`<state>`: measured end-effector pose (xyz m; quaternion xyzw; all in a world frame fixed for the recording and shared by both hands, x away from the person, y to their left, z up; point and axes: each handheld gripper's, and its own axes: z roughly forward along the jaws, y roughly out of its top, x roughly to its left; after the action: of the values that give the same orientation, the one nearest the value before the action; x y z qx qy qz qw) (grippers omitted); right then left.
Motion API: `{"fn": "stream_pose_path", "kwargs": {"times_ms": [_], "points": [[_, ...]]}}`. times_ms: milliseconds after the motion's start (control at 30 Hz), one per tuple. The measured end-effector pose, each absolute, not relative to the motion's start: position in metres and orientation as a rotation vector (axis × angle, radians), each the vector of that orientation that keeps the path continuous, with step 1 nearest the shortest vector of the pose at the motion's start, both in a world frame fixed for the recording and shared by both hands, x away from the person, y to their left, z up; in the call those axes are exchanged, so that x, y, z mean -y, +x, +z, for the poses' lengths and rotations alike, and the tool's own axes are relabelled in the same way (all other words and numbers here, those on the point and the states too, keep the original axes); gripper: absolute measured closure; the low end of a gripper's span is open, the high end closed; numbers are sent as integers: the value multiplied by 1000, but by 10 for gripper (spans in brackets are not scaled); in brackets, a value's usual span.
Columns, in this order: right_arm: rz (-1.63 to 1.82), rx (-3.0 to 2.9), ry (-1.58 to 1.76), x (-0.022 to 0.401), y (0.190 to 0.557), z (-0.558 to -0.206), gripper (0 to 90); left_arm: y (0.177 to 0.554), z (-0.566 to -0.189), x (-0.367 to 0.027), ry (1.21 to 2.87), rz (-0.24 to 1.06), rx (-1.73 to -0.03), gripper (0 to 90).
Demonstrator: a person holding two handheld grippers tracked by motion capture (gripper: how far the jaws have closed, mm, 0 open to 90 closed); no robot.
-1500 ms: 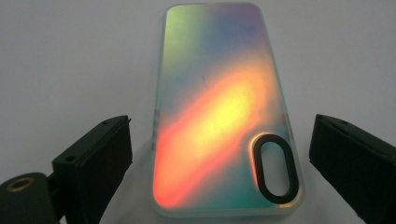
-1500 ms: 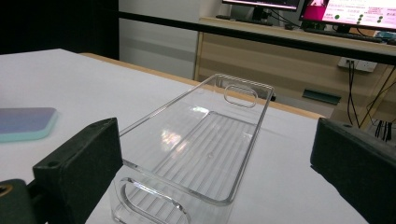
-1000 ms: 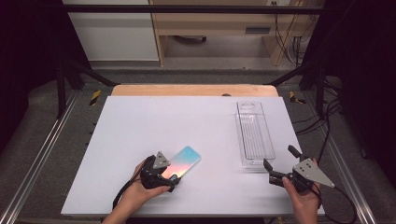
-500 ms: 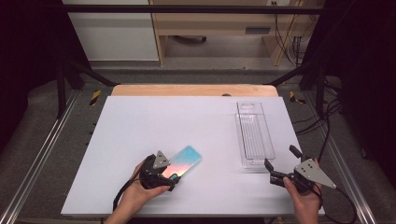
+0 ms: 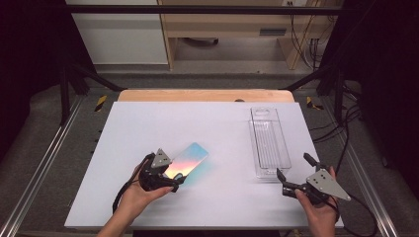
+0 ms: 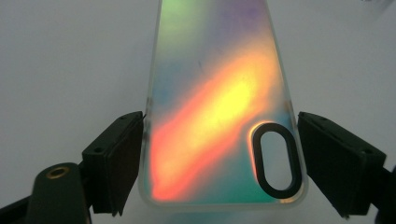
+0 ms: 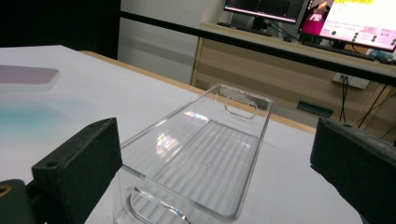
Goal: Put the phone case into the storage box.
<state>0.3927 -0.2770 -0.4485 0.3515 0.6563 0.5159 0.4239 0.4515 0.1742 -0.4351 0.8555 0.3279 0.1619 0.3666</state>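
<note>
A white worktop (image 5: 207, 123) carries two items. A phone case (image 5: 187, 161) with a rainbow sheen lies flat toward the near left, angled so its far end points to the worktop's middle. A clear plastic tray (image 5: 269, 143) lies lengthwise along the right edge, long axis running near to far.

The left gripper (image 5: 174, 183) sits low at the case's near end, held in a hand (image 5: 136, 195). In the left gripper view its jaws stand apart on either side of the case (image 6: 219, 116), the left pad at the case's rim and the right one a little off it (contact on the left cannot be confirmed). The oval camera hole (image 6: 275, 161) is at the near right corner of the case.

The right gripper (image 5: 294, 174) rests near the near right corner, jaws wide apart, pointing at the tray's near end (image 7: 201, 163) without touching it.
</note>
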Motion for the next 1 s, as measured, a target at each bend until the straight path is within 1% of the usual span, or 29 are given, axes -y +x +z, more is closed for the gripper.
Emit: {"fn": "stream_pose_path", "kwargs": {"times_ms": [267,567,767,1000], "points": [[1220,-1672,757,242,388,-427,25,456,-408,-178,2180,425,-829,170],[1072,-1807,481,169,392,-406,43,459,-383,-177,2190,409,-800,170],[966,-1886,296,129,401,-401,56,459,-365,-174,2210,420,-763,170],[891,-1910,175,102,406,-398,72,458,-349,-173,2221,420,-745,170]]}}
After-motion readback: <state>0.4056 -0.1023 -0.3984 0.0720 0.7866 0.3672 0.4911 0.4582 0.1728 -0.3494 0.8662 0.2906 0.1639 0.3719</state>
